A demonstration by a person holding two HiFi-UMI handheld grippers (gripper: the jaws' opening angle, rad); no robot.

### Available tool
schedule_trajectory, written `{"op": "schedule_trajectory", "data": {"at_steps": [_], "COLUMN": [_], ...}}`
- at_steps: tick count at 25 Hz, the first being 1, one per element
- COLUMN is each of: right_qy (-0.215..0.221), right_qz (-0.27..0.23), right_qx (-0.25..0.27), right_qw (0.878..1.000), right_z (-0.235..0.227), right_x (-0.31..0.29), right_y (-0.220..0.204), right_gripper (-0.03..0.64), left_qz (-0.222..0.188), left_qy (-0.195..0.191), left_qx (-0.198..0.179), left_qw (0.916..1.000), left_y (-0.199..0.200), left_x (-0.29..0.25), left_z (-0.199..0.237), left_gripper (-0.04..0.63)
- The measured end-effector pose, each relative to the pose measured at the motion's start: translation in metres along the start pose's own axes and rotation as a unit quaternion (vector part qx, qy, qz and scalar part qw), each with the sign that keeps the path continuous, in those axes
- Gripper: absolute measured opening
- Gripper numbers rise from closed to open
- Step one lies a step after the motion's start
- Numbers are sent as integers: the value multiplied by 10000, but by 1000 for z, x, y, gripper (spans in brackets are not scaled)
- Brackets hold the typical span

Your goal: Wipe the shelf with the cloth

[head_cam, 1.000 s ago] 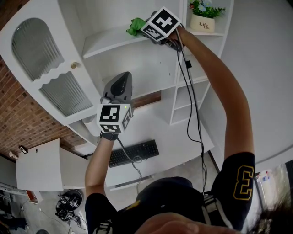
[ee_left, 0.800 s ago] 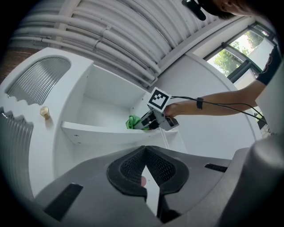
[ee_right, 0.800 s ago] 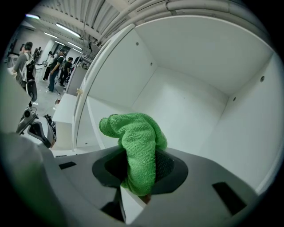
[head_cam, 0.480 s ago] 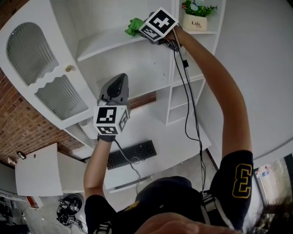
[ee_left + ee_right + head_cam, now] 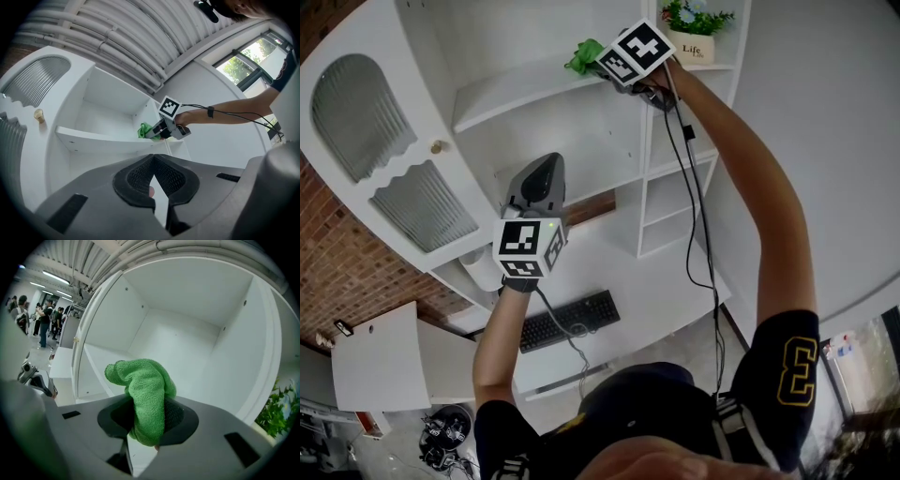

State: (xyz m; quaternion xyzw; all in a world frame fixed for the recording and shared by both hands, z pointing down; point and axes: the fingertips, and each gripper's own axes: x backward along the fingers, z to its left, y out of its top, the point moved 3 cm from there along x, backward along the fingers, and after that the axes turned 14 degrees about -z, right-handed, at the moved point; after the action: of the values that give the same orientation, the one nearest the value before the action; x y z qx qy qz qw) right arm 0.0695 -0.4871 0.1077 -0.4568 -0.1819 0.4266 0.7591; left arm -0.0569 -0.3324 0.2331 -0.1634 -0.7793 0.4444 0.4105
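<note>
The green cloth (image 5: 581, 54) rests at the front edge of the upper white shelf (image 5: 511, 89), near its right end. My right gripper (image 5: 600, 60) is shut on that cloth (image 5: 143, 394), which bunches up between its pads and hides the tips. From the left gripper view, the cloth (image 5: 144, 130) and the right gripper (image 5: 157, 133) sit on the shelf board (image 5: 93, 140). My left gripper (image 5: 546, 171) hangs lower, in front of the cabinet, away from the shelf. Its jaws meet at the tips (image 5: 153, 158) with nothing held.
A potted plant (image 5: 698, 33) stands in the narrow compartment right of the shelf. The cabinet door (image 5: 384, 159) with ribbed glass hangs open at the left. A keyboard (image 5: 570, 317) lies on the desk below. A cable (image 5: 689, 187) trails from the right gripper. People stand far off (image 5: 44, 319).
The right gripper has slid the cloth a little to the right along the shelf, toward the divider. The left gripper has stayed about where it was.
</note>
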Motion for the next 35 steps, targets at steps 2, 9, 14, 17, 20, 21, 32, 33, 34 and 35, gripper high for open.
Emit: {"op": "schedule_trajectory", "data": {"at_steps": [2,9,14,17,20,21,32,33,34,35], "right_qy": [-111,-415,-555,-713,-805,-817,-866,-870,-876,-888], "right_qz": [26,180,218,276,311,311,106,99,92,82], "right_qx": [-19,-97,-177,-163,-168,-178,-325,-327,-324,-315], "right_qw": [9999,9989,9981,9969,9961,9960,9957,9956,9956,9955], "right_z": [-4,-21,-25,-26,-27,-27,-27,-27,-27,-27], "right_x": [7,20,24,26,28,28,28,28,28,28], "right_y": [-3,-16,-22,-22,-22,-22,-25,-25,-25,-25], "right_gripper": [114,114,114,114,114,114,114,114,114,114], "left_qz": [-8,-26,2,8,38,50,94,103,117,133], "left_qy": [-54,-181,-231,-244,-247,-248,-219,-215,-212,-209], "left_qx": [20,111,156,172,190,195,185,185,181,175], "left_qw": [10000,9998,9996,9996,9995,9995,9995,9995,9995,9995], "left_y": [0,-4,-7,-8,-9,-9,-11,-11,-12,-12], "left_x": [-2,-6,-6,-5,-4,-4,2,3,4,4], "left_z": [-6,-15,-16,-19,-21,-21,-17,-17,-18,-18], "left_gripper": [18,18,18,18,18,18,18,18,18,18]}}
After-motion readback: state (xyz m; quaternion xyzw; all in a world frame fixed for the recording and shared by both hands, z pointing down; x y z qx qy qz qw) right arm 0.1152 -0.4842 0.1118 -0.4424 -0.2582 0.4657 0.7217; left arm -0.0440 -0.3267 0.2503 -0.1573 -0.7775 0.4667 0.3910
